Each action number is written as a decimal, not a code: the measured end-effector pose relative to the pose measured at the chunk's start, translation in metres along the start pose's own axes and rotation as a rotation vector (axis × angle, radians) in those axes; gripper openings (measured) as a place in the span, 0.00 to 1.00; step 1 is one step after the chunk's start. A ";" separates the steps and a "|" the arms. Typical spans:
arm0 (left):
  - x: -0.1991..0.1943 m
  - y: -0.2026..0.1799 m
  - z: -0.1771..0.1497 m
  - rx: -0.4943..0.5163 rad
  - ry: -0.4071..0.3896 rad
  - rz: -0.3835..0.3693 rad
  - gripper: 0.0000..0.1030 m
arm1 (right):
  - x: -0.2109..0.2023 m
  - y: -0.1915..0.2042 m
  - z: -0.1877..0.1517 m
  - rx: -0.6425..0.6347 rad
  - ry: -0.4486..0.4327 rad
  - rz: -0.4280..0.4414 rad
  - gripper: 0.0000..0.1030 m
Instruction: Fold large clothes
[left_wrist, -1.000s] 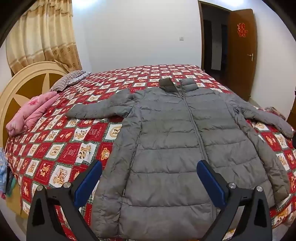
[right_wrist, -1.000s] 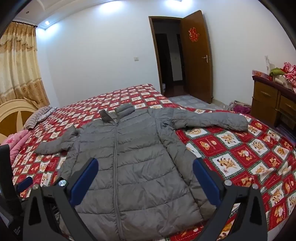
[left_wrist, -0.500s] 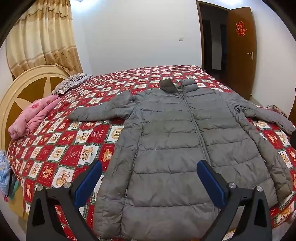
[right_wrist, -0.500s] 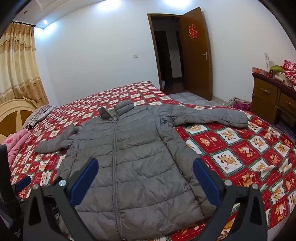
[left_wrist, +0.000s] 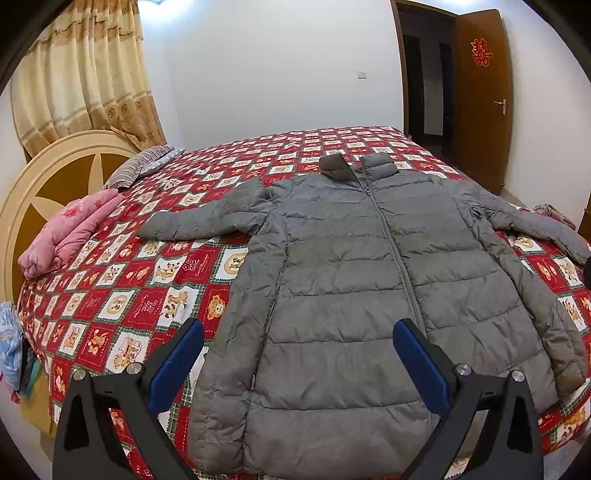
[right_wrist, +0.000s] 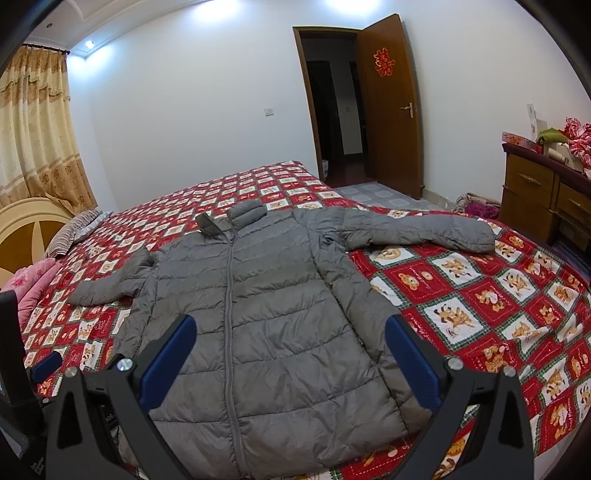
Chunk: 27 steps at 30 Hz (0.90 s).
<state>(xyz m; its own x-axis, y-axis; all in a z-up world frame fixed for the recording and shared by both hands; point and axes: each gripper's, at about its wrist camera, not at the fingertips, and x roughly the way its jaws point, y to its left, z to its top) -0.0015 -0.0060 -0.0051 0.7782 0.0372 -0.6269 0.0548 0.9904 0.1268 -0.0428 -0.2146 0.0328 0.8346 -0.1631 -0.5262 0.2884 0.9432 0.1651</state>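
Grey padded jacket spread flat on the bed, both grippers held wide and empty above its hem.

From the left wrist view we see our left gripper (left_wrist: 298, 363) with its blue pads spread wide, holding nothing, above the lower left part of the grey jacket (left_wrist: 354, 280). The jacket lies zipped and face up on the red patterned bedspread (left_wrist: 147, 291), collar towards the far wall, sleeves stretched out to either side. A pink folded blanket (left_wrist: 70, 232) rests near the headboard (left_wrist: 40, 192). From the right wrist view we see our right gripper (right_wrist: 290, 360) equally wide and empty, over the hem, the zip (right_wrist: 229, 314) running up between its fingers. A wooden dresser (right_wrist: 543, 195) stands at the right, beyond it an open door (right_wrist: 391, 107).
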 end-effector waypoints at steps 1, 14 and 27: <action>0.000 0.000 0.000 0.003 -0.001 0.003 0.99 | 0.000 0.000 0.000 0.001 -0.001 0.000 1.00; 0.001 -0.003 -0.001 0.004 0.003 0.001 0.99 | 0.000 -0.001 -0.001 0.000 0.000 -0.001 1.00; 0.004 -0.005 -0.002 0.004 0.004 -0.009 0.99 | 0.004 0.002 0.001 -0.013 0.005 0.000 1.00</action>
<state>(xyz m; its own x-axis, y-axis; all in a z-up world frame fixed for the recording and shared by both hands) -0.0001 -0.0100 -0.0103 0.7754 0.0283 -0.6309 0.0649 0.9901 0.1242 -0.0386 -0.2136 0.0322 0.8321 -0.1613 -0.5307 0.2820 0.9469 0.1543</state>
